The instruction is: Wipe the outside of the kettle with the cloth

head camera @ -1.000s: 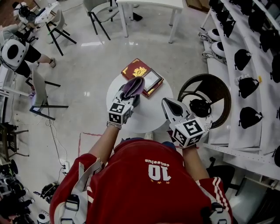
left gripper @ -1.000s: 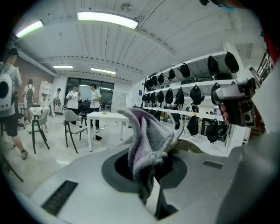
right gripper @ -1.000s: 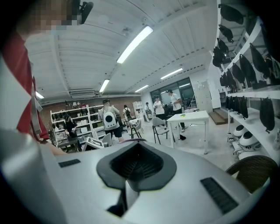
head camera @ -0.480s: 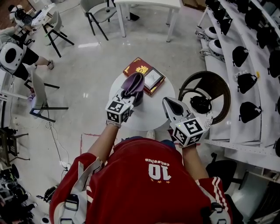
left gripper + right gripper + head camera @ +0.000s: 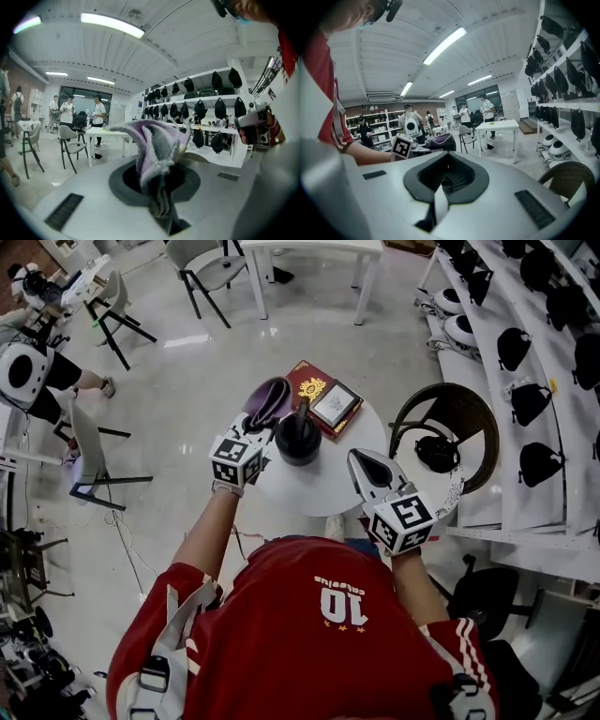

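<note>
Shelving (image 5: 553, 381) runs down the person's right side, rows of dark rounded bags on it. Pale glossy floor (image 5: 187, 381). White table (image 5: 309, 247) at the far edge, a grey chair (image 5: 202, 259) beside it.

Small round white table (image 5: 323, 488) directly ahead of the person. Brown wicker chair (image 5: 448, 418) just right of it, a black object on its seat, too small to identify. Red book (image 5: 323, 397) lies flat on the table's far edge, a framed panel on its cover.

Kettle (image 5: 298, 439): black, upright on the round table, near its far-left part, just in front of the red book. Nothing covers it in the head view.

Cloth (image 5: 267, 401): purple-grey, bunched, held up just left of the kettle and slightly beyond it. Whether it touches the kettle's side cannot be told.

Left gripper (image 5: 253, 435): over the table's left edge, pointing away from the person. Its own view shows the jaws pinched tight on the cloth (image 5: 157, 154), folds standing up out of the clamp.

Right gripper (image 5: 361, 465): over the table's right edge, well apart from the kettle. Its own view shows the jaws (image 5: 440, 187) drawn together, nothing between them. That view also catches the cloth (image 5: 440, 140), off to the left.
</note>
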### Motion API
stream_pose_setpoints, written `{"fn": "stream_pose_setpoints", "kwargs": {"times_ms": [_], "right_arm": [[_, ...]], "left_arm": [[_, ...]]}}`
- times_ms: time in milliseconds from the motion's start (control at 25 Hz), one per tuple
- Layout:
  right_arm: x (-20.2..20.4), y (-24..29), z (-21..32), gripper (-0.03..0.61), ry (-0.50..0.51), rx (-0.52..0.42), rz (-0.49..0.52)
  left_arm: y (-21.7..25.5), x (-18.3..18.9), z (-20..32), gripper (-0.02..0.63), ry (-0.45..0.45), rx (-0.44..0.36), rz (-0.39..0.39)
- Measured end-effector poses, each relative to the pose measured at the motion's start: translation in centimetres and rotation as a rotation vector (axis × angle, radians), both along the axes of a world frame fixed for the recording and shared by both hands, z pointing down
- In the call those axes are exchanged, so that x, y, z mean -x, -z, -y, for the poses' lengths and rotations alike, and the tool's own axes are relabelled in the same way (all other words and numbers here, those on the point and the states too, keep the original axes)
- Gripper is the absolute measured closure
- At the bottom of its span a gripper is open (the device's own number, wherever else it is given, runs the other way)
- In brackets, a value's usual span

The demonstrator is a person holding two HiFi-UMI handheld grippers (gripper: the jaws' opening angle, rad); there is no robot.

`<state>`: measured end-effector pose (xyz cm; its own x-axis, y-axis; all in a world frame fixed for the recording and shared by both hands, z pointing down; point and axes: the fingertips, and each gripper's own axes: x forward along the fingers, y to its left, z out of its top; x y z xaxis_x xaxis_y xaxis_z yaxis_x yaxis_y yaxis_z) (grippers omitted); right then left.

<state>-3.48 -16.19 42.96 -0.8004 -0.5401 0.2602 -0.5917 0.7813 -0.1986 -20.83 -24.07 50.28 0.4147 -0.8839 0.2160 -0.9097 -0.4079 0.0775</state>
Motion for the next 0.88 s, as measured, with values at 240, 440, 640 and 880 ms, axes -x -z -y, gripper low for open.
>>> {"fn": "stream_pose_setpoints", "kwargs": {"times_ms": [240,440,640,880], "right_arm": [[0.0,-0.6,-1.1,0.561,-0.071,0.018,-0.024],[-0.8,-1.5,-2.3,0.561,-0.126,0.043,-0.054],[-1.1,-1.8,-3.4,0.561,-0.158,0.048,-0.066],[-1.7,-1.8,-4.1,0.561,-0.176,0.041,-0.089]], "left_arm": [[-3.4,1.3,1.5,0.569,-0.084,0.104,-0.111],[-6.1,1.8,1.7,0.569,-0.127,0.151,-0.133],[-8.1,1.8,0.9,0.569,-0.133,0.184,-0.182],[-8.3,1.5,-1.0,0.569,-0.113,0.198,-0.225]]}}
